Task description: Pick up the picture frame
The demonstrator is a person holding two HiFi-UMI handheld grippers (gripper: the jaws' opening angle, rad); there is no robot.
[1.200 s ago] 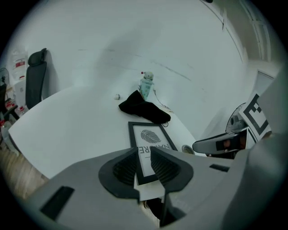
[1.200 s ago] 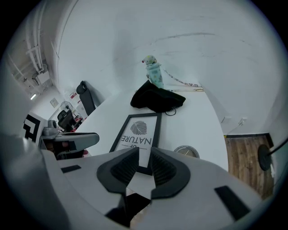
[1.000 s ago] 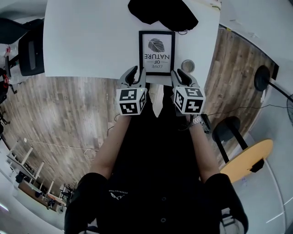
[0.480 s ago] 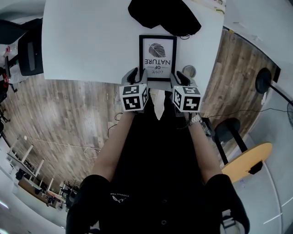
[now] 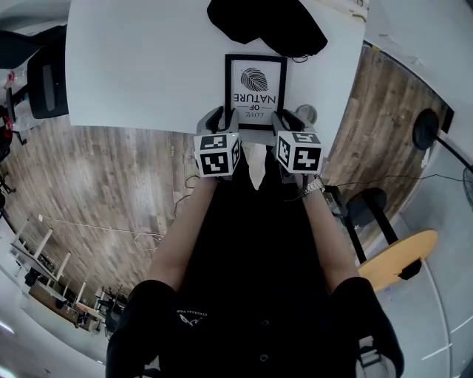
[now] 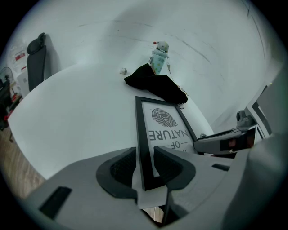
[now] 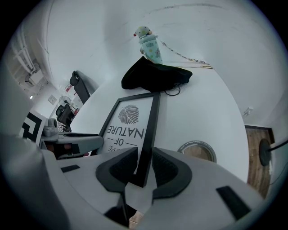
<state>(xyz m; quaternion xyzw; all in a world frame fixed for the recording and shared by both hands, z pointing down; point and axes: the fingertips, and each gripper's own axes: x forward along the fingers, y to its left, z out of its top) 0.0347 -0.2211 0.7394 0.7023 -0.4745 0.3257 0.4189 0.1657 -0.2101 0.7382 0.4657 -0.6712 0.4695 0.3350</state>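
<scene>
Where jaws hide its edge, picture frame [image 5: 255, 85] loose inside wide left hand-held gripper [image 6: 144, 152], opening right one [image 7: 144, 152].

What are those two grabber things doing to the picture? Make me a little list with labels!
table: white
picture frame: black, lying flat near the table's near edge, with a leaf print and words
left gripper: jaws apart, the frame's left side between them, not squeezing
right gripper: jaws opening, the frame's right side between them, not squeezing
behind the frame: black cloth, then a small toy figure
right of the frame: round cover set in the table
frame lifted: not yet
</scene>
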